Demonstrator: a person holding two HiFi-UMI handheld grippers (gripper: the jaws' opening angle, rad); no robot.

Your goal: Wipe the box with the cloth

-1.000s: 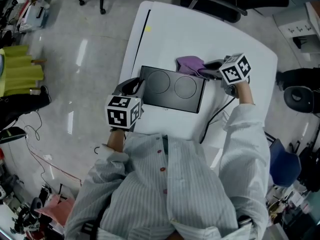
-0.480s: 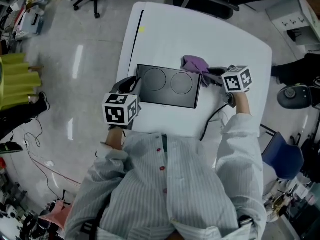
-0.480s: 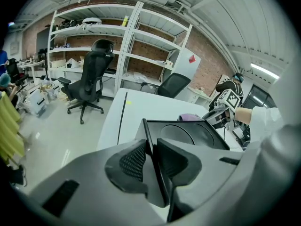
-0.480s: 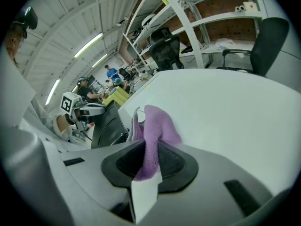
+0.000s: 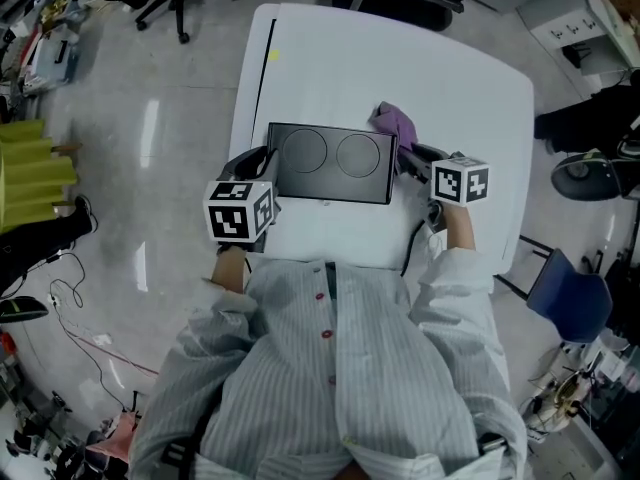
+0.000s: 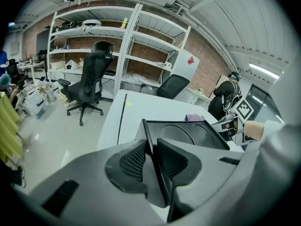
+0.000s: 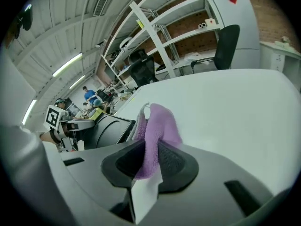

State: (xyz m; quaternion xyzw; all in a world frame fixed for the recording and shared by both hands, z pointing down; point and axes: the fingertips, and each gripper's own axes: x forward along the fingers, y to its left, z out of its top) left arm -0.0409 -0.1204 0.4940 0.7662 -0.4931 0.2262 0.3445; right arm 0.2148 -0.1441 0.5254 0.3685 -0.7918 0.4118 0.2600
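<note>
L gripper (image 5: 262, 163) was clamped on the left edge of the black box (image 5: 330, 163), its thin wall pinched betw. the pads. R gripper (image 5: 412, 156) held the purple cloth (image 5: 397, 123), jaws narrow on a fold, with the cloth at the box's far right corner. Box lay flat on the white table (image 5: 450, 78), two round marks on top. Black cable (image 5: 412, 243) ran across the near table edge, just beside the R hand. Around: office chair (image 6: 89, 79) & shelves (image 6: 117, 46) beyond the table, blue chair (image 5: 565, 303) on the floor to the right.
</note>
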